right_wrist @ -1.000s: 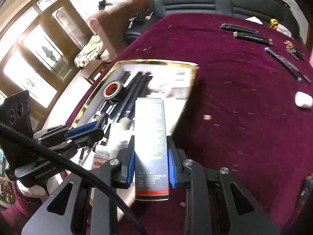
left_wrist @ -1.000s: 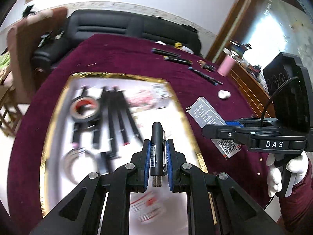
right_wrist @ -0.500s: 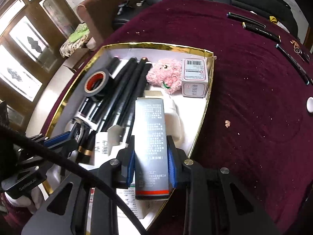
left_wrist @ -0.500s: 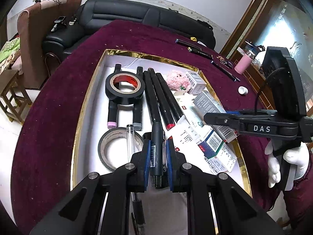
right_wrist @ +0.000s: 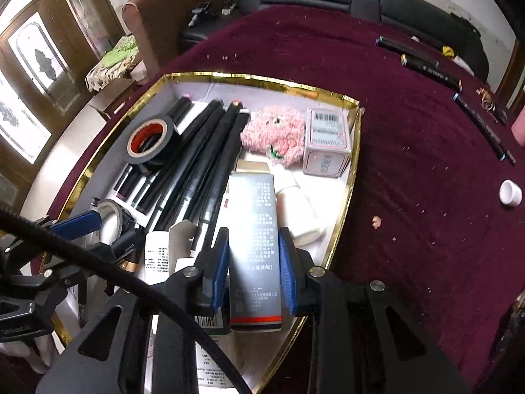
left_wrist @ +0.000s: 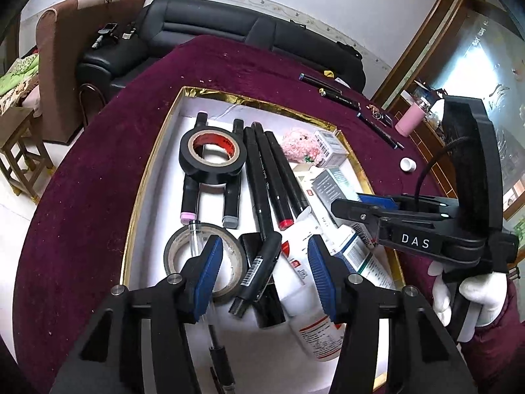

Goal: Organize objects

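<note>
A gold-rimmed white tray (left_wrist: 262,105) sits on the maroon table. My left gripper (left_wrist: 264,272) hangs low over the tray's near end. Its jaws are opening, and the blue pads stand clear of a black pen (left_wrist: 259,269) with a barcode label. The pen lies tilted between them on the things in the tray. My right gripper (right_wrist: 254,262) is shut on a tall grey box (right_wrist: 254,223) and holds it over the tray's (right_wrist: 249,77) near right part. In the left wrist view the right gripper (left_wrist: 347,207) comes in from the right with the grey box (left_wrist: 329,185).
The tray holds a black tape roll (left_wrist: 211,152), several black markers (left_wrist: 265,177), a clear tape roll (left_wrist: 183,256), a pink plush (left_wrist: 298,144), a small box (right_wrist: 326,141) and a white bottle (left_wrist: 311,321). Pens (right_wrist: 430,70), a white cap (right_wrist: 510,192) and a pink bottle (left_wrist: 410,121) lie on the cloth to the right.
The left jaws have opened and let go of the black pen, which now lies tilted in the tray. Both grippers sank closer to the tray. The right still grips the grey box.
</note>
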`<state>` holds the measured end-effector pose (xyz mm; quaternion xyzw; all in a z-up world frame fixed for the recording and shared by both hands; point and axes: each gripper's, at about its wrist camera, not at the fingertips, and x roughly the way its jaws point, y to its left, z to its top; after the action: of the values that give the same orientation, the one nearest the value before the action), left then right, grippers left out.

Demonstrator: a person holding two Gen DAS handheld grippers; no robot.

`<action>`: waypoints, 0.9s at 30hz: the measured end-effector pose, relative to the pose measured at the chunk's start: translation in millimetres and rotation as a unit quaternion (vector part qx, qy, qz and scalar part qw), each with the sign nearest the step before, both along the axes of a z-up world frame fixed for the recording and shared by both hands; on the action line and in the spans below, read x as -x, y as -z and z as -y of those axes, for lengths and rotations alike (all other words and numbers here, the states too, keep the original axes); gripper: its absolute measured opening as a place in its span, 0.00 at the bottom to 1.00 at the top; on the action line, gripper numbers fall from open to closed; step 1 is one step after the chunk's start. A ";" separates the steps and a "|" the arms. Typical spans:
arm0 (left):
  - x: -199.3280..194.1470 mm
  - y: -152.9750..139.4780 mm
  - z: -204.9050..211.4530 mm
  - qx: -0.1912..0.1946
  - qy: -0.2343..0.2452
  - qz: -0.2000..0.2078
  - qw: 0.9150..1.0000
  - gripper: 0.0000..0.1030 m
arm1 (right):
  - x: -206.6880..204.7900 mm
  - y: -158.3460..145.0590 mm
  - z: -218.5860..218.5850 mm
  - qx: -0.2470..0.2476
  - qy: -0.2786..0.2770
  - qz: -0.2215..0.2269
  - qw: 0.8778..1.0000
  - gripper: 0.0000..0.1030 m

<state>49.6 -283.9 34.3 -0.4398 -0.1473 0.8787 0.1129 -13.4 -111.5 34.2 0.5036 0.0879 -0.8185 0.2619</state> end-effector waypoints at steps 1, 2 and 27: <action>-0.2 -1.5 -0.4 0.000 -0.002 0.000 1.000 0.47 | -1.6 -2.9 -0.9 0.001 0.001 -0.007 1.000 0.27; -0.5 -2.8 -0.7 -0.001 -0.003 0.000 1.000 0.48 | -3.2 -6.1 -2.1 0.002 0.001 -0.013 1.000 0.27; -23.3 -51.0 -71.1 0.026 0.024 -0.034 0.999 0.50 | -58.3 -53.0 -96.4 -0.004 0.052 -0.150 0.987 0.42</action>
<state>72.9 -212.9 85.3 -0.4162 -0.1100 0.8937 0.1269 44.8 -15.2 87.2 0.3797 0.1031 -0.8972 0.2006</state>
